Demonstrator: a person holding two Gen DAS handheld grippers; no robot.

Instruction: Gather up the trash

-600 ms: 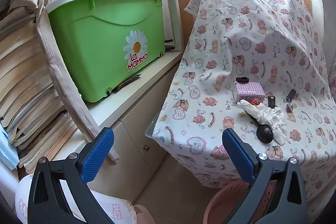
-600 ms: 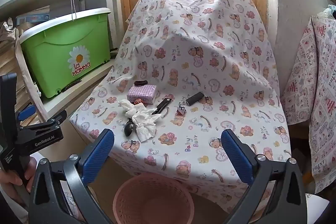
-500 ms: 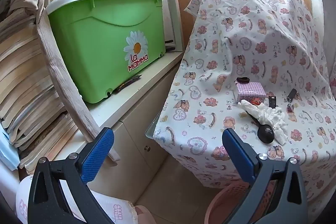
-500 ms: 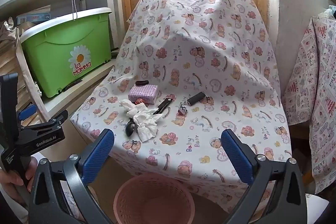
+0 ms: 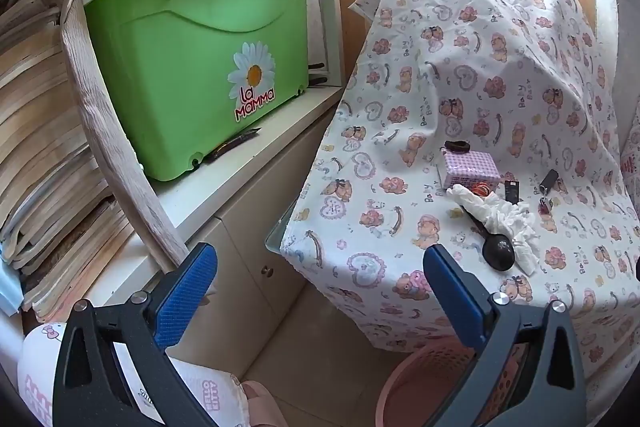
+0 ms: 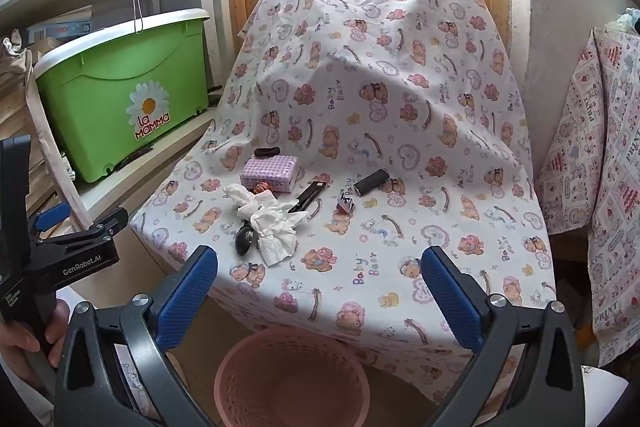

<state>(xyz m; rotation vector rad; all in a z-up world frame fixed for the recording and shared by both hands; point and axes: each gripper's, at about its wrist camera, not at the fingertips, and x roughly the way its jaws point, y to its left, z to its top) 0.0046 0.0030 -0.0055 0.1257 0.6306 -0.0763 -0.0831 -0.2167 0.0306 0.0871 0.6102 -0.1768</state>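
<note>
- Left tool [image 5: 320, 291]: black frame, blue-padded fingers spread wide apart, nothing between them; it hangs low beside the desk's left corner, facing the cabinet and cloth edge. Also seen from the right wrist view [image 6: 76, 227], gripped in a hand [image 6: 24, 339].
- Right tool [image 6: 320, 291]: same build, blue fingers wide apart and empty, held in front of the desk's near edge, above the basket.
- Desk covered with a white teddy-bear-and-heart print cloth [image 6: 400, 259]: the cloth runs up over a tall form at the back and drapes over the front edge.
- Crumpled white tissue [image 6: 276, 223], the trash: lies on the cloth near the front left, partly covering a black spoon [image 6: 245, 241] whose bowl points toward the near edge. Same tissue in the left view [image 5: 500, 215].
- Pink checked rectangular packet [image 6: 270, 173]: just behind the tissue; a small dark oval item [image 6: 267, 151] sits at its rear edge.
- Black cylindrical lighter-like object [image 6: 372, 182]: right of the packet, lying tilted.
- Small red-and-silver clip-like item [image 6: 345, 205]: between tissue and cylinder; detail too small to tell.
- Pink plastic mesh waste basket [image 6: 292, 383]: on the floor, directly below the desk's front edge.
- Green plastic storage tub with white lid and daisy "La Mamma" label [image 5: 200, 67]: on a white cabinet top [image 5: 256, 171], left of the desk.
</note>
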